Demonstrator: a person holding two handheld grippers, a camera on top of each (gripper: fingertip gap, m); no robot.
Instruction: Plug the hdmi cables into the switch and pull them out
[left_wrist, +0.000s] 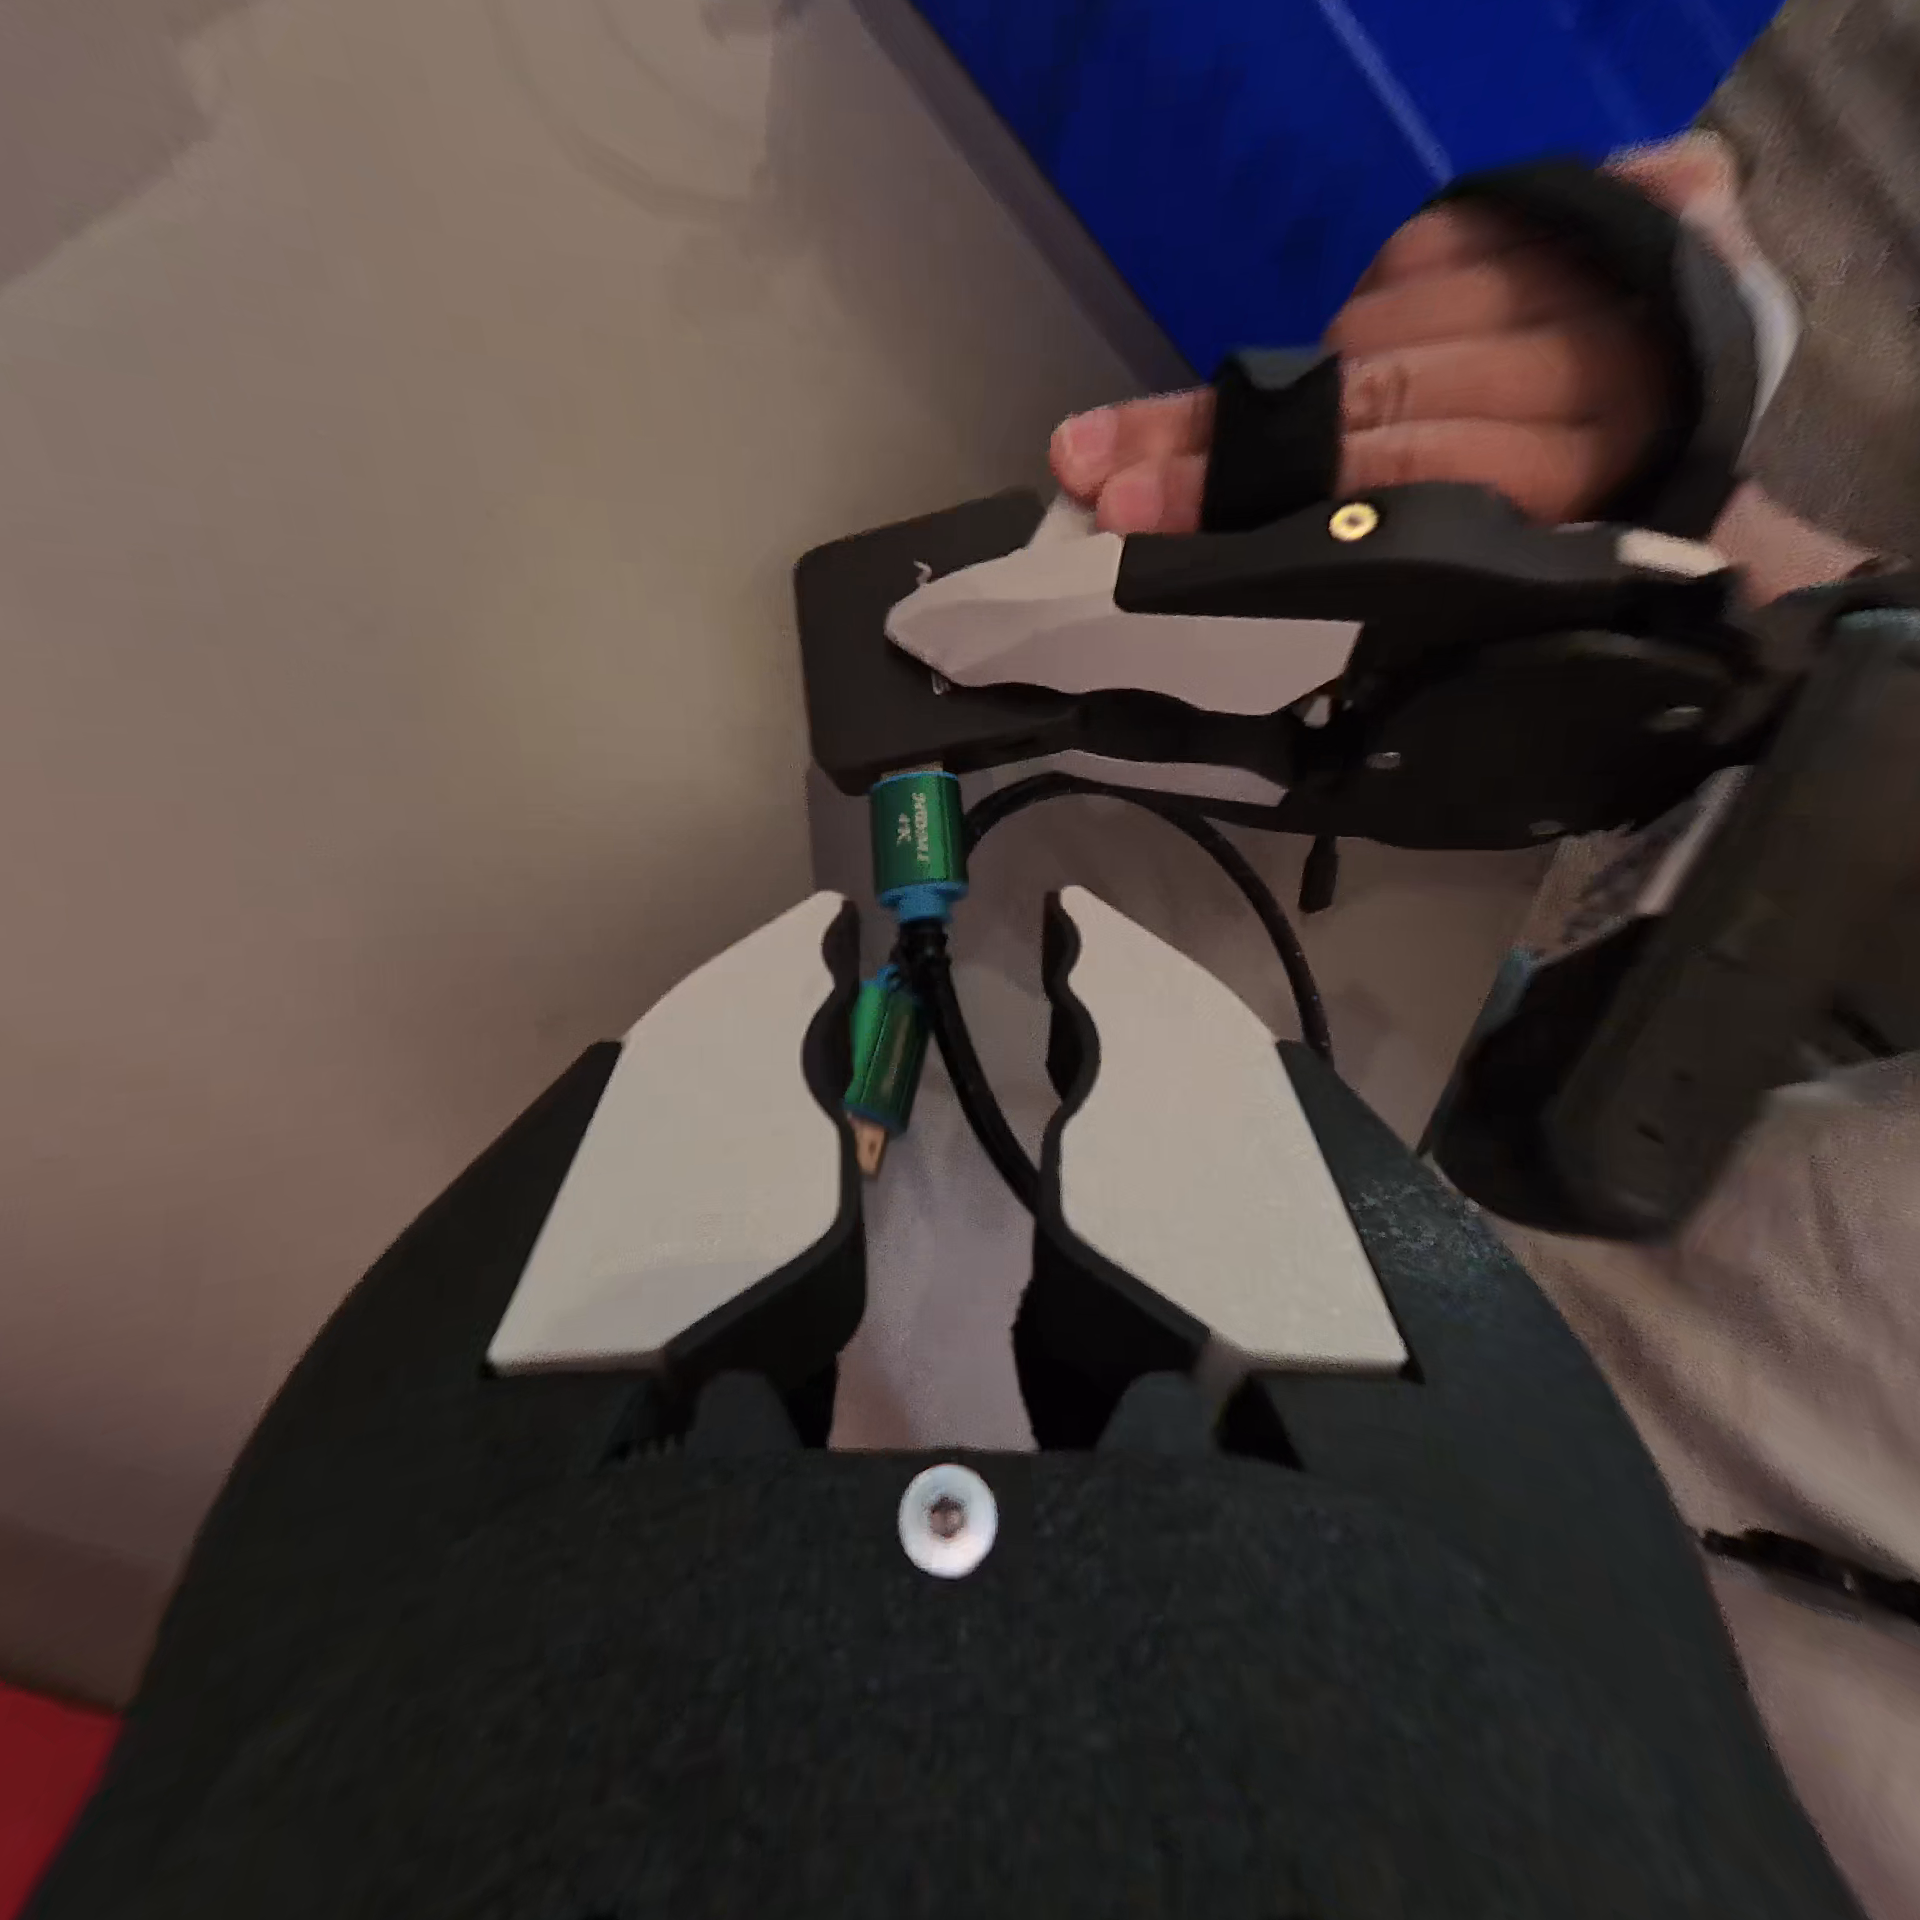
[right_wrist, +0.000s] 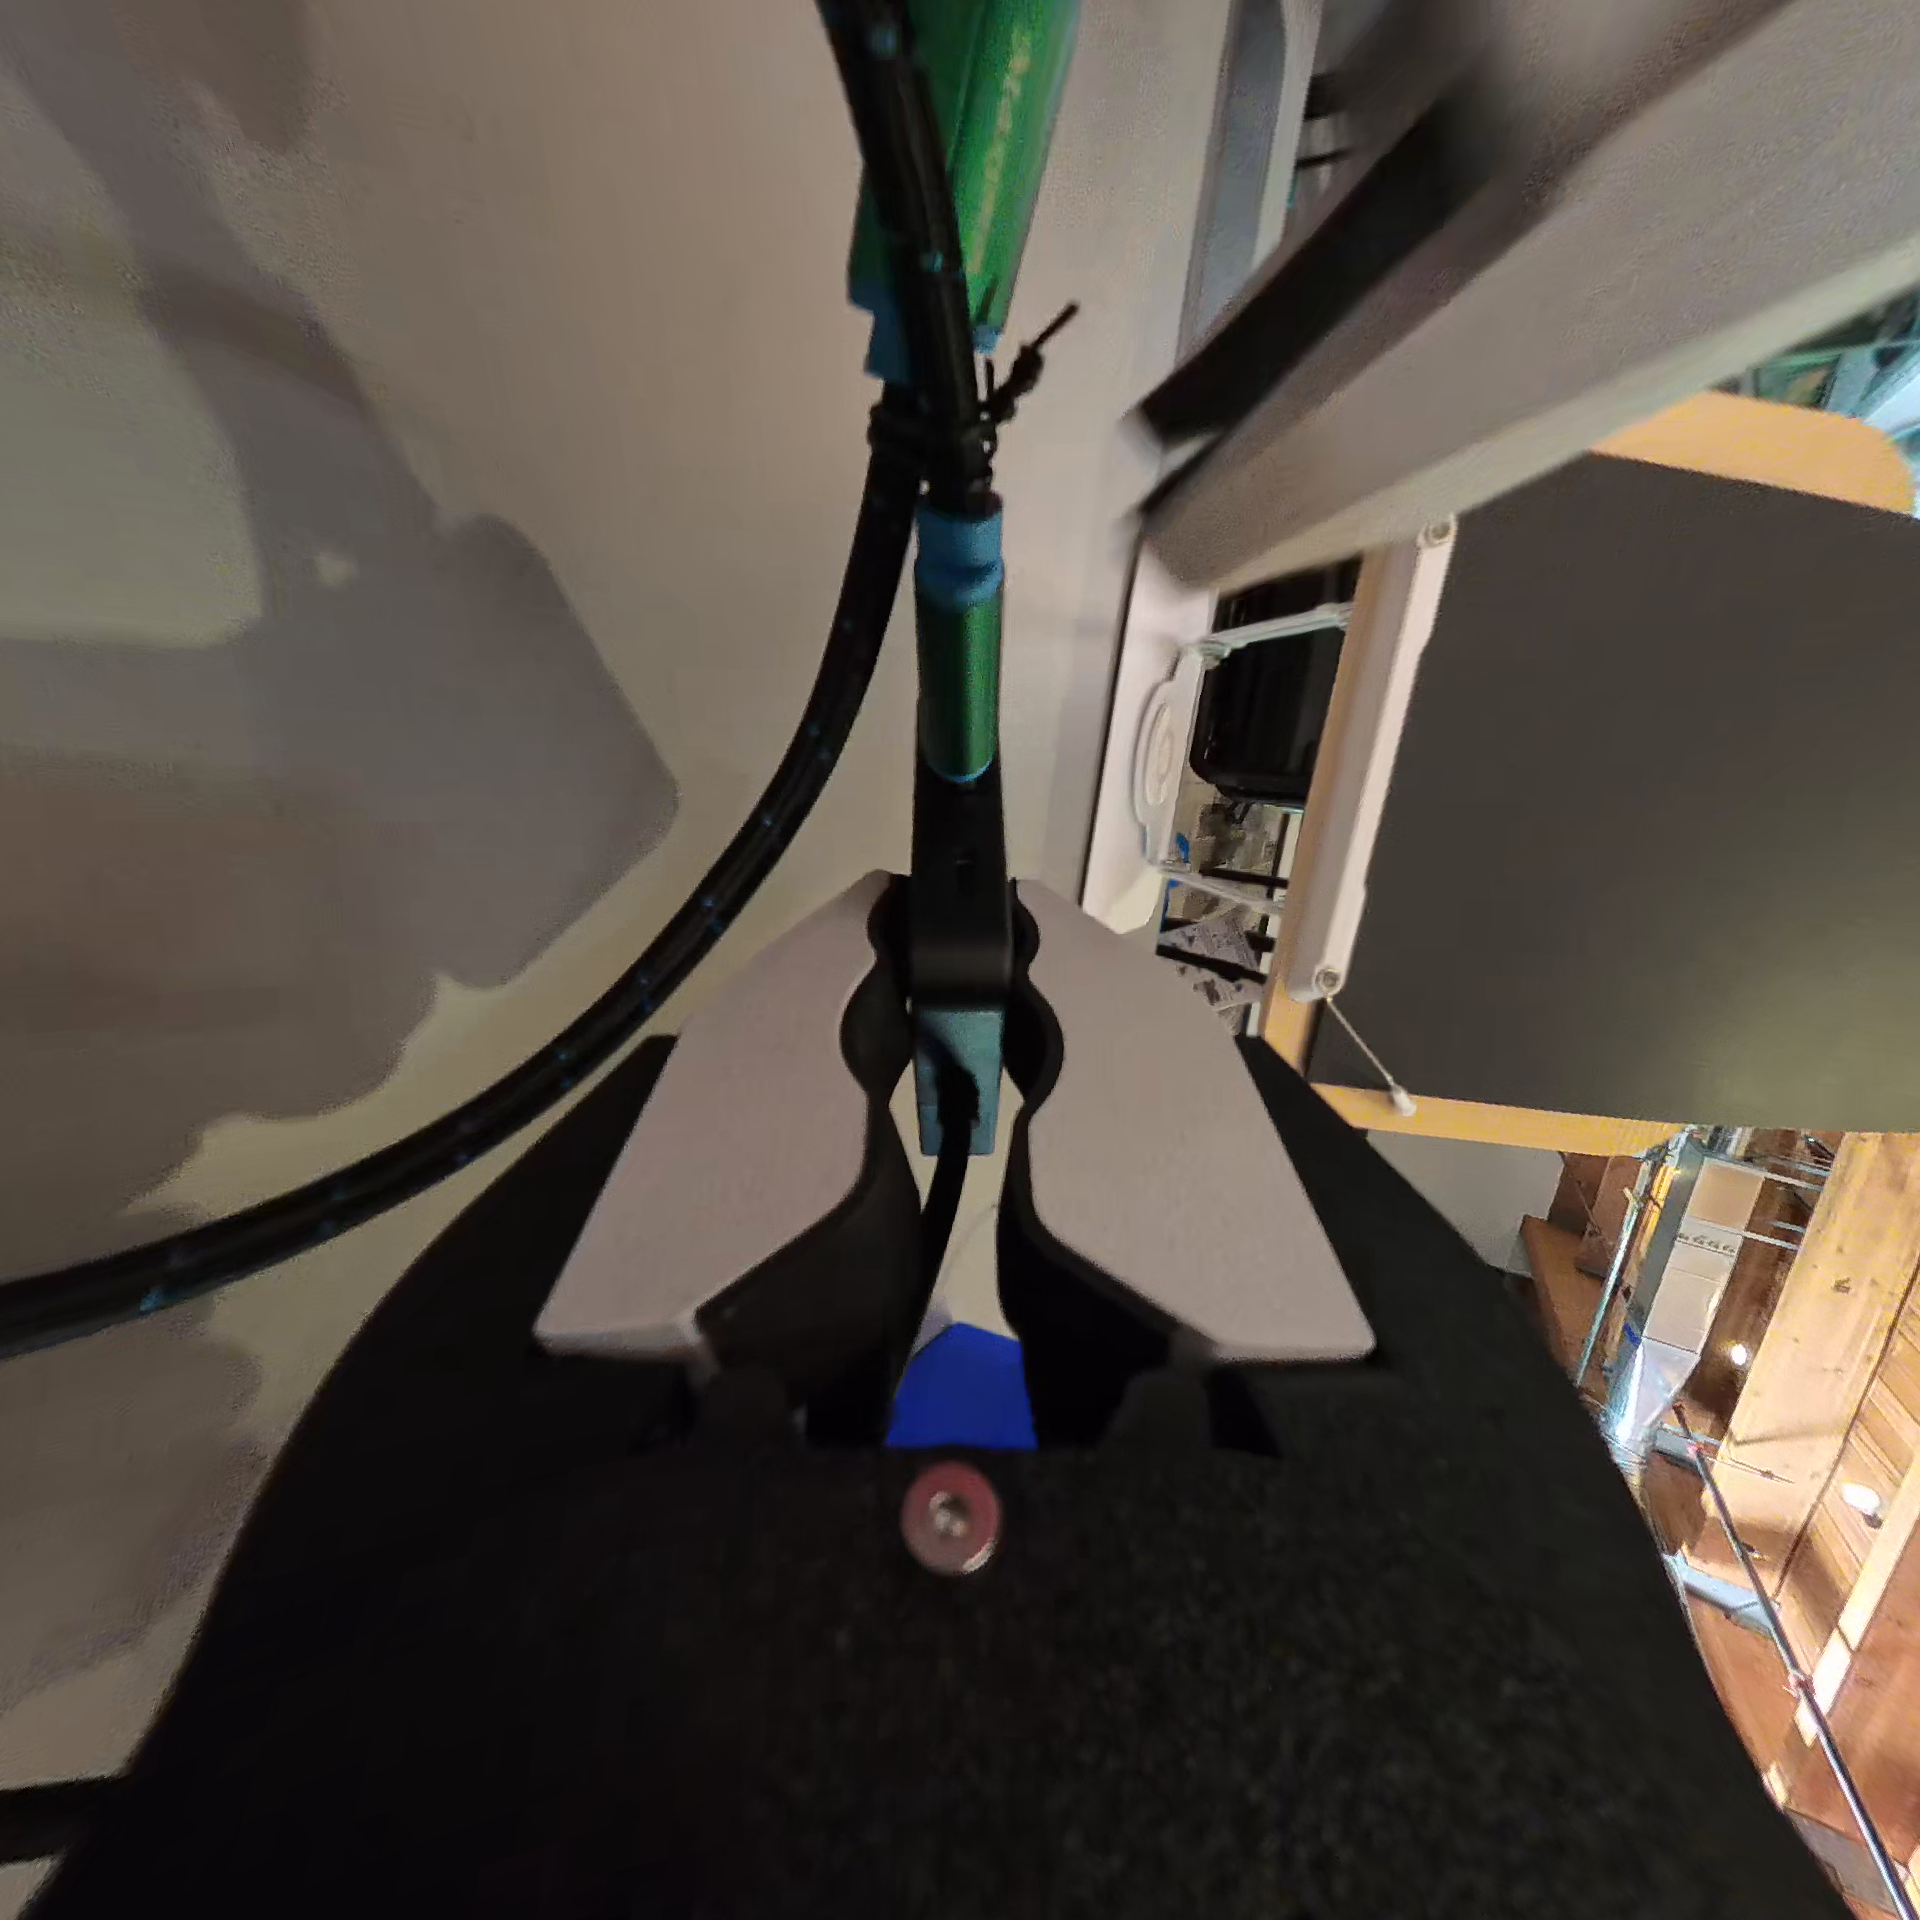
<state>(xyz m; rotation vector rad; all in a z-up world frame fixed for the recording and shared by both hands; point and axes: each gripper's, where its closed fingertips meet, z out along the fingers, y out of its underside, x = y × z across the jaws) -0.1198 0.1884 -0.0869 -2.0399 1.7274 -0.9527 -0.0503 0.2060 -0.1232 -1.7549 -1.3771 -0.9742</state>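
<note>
Gripping the black switch (left_wrist: 894, 665), right tool (left_wrist: 940, 665) clamped; one green plug (left_wrist: 916, 840) inserted. Left tool (left_wrist: 951, 914) apart, second plug (left_wrist: 883, 1060) loose between its fingers.

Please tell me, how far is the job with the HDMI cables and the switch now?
Done: one green plug sits in the black switch. In hand: the right gripper clamps the switch, and the left gripper is open. Left: a second green plug hangs loose, unplugged.
</note>
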